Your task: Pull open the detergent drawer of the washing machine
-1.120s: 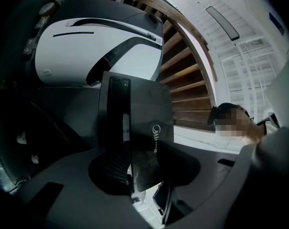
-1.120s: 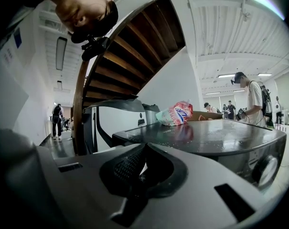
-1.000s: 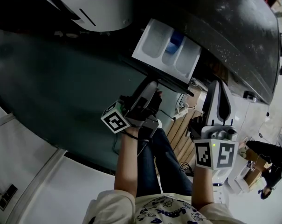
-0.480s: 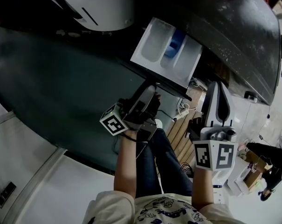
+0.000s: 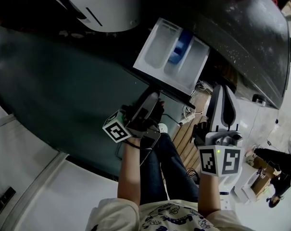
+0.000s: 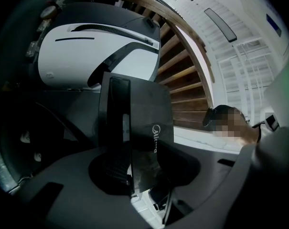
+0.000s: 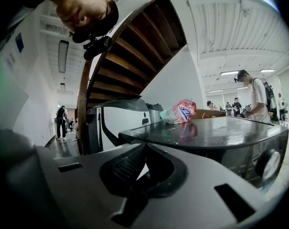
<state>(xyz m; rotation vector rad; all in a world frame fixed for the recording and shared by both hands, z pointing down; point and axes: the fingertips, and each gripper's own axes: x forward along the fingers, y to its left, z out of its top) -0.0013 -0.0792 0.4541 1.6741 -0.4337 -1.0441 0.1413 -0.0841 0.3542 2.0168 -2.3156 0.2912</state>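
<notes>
The detergent drawer [image 5: 171, 54] stands pulled out of the dark washing machine [image 5: 241, 28], showing white compartments and a blue insert. My left gripper [image 5: 156, 95] is shut on the drawer's dark front panel [image 5: 180, 94]. In the left gripper view that panel [image 6: 144, 113], with a logo on it, is clamped between the jaws of the left gripper [image 6: 134, 149]. My right gripper [image 5: 223, 89] hovers to the right of the drawer, shut and holding nothing. In the right gripper view the right gripper [image 7: 143, 173] points at the machine's dusty top [image 7: 206, 132].
A second, white machine [image 5: 97, 4] stands beyond the drawer. A wooden staircase [image 7: 120, 66] rises behind. A pink-and-white bag [image 7: 180, 112] lies on the washing machine's top. Several people stand in the far hall [image 7: 249, 92]. My legs [image 5: 159, 167] are below the grippers.
The left gripper has drawn slightly back toward me with the front panel, and the drawer shows a little more of its tray. The right gripper has stayed about where it was.
</notes>
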